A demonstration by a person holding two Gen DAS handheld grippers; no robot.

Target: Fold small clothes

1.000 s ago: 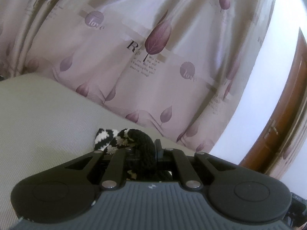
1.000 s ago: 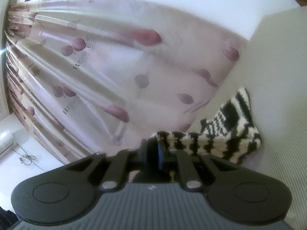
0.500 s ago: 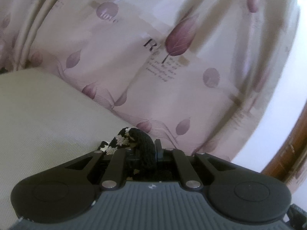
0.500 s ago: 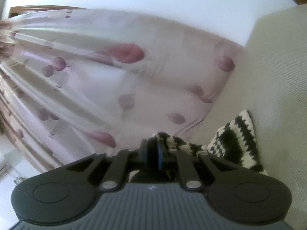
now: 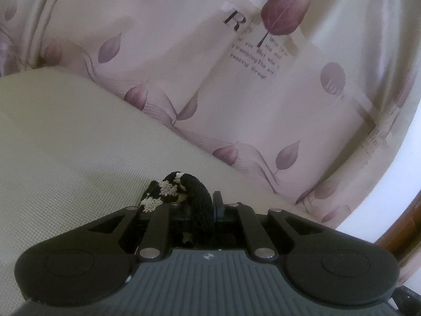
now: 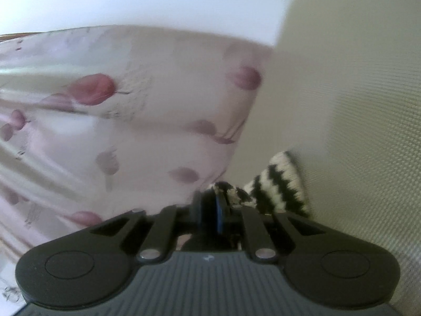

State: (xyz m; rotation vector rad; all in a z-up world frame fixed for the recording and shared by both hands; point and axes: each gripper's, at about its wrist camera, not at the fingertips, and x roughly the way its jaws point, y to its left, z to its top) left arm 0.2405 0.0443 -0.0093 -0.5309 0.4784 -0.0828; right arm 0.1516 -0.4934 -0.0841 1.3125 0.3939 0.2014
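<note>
- Two grippers pinch one black-and-white knitted garment (image 6: 279, 184) above a beige woven surface (image 5: 65, 144).
- Left gripper (image 5: 208, 208): jaws opening, black knit between them.
- Right gripper (image 6: 213, 208): jaws opening, garment's edge between them.
- Leaf-print curtain (image 5: 236, 79) hangs behind.

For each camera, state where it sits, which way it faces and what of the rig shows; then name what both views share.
Left wrist: on the left gripper, looking forward and slightly down over the beige surface toward the leaf-print curtain; its jaws are opening with the black-and-white knit garment between them.
Right wrist: on the right gripper, facing the curtain, wall and surface; jaws opening, knit at the fingertips.
Shared: garment, curtain, surface.
</note>
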